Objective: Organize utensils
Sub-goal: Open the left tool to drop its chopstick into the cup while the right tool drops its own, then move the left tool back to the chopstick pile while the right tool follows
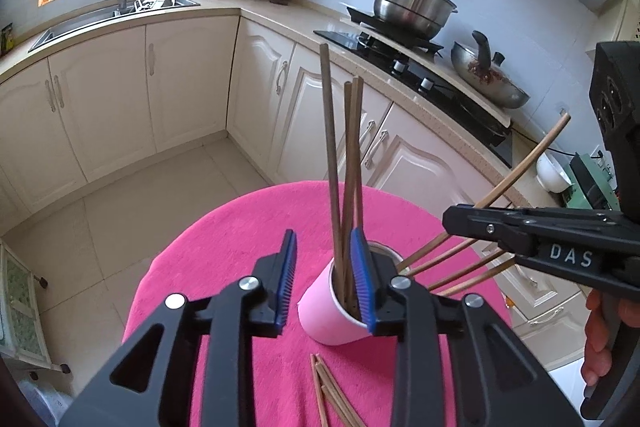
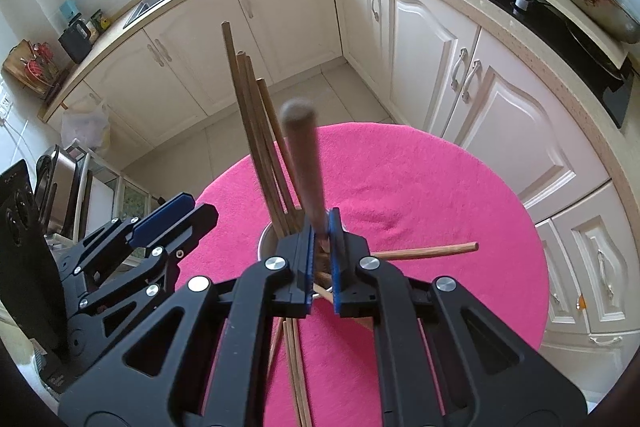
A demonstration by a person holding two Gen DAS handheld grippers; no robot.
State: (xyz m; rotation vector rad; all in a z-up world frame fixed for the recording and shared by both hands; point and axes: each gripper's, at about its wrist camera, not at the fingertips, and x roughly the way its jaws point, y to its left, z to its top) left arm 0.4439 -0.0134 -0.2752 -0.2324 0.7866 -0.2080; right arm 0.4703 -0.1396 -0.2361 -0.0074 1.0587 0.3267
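While the pink cup (image 1: 336, 315) sits upright on the pink tablecloth (image 1: 224, 247), the left gripper (image 1: 324, 279) is at the cup w/ jaws spread wide. Its right blue pad overlaps the cup rim in the left wrist view; the left pad is beside the cup on its left. Can't tell if either pad touches it. Nothing clamped.

Three brown chopsticks (image 1: 346, 163) stand in the cup, nearly upright, tops fanned slightly apart.

Right gripper (image 2: 320, 251) is narrowed onto one chopstick (image 2: 304, 163), blue pads on both sides of it. That stick points up toward the camera, top end blurred. Its low end is hidden btw the pads, just above the cup opening (image 2: 267, 239). In the left wrist view the right gripper (image 1: 452, 221) comes in from the right, above & to the right of the cup, person's fingers (image 1: 600, 339) visible on its handle.

More loose chopsticks (image 1: 328, 395) lie flat on the cloth at the near side of the cup. Another few (image 1: 460, 267) lie fanned out to the cup's right, under the right gripper. One (image 2: 424, 251) sticks out to the right in the right wrist view.

Bkgd: cream cabinets (image 1: 192, 83), sink (image 1: 112, 15) far left, steel pot (image 1: 412, 7) and wok (image 1: 488, 79) on the stove far right.
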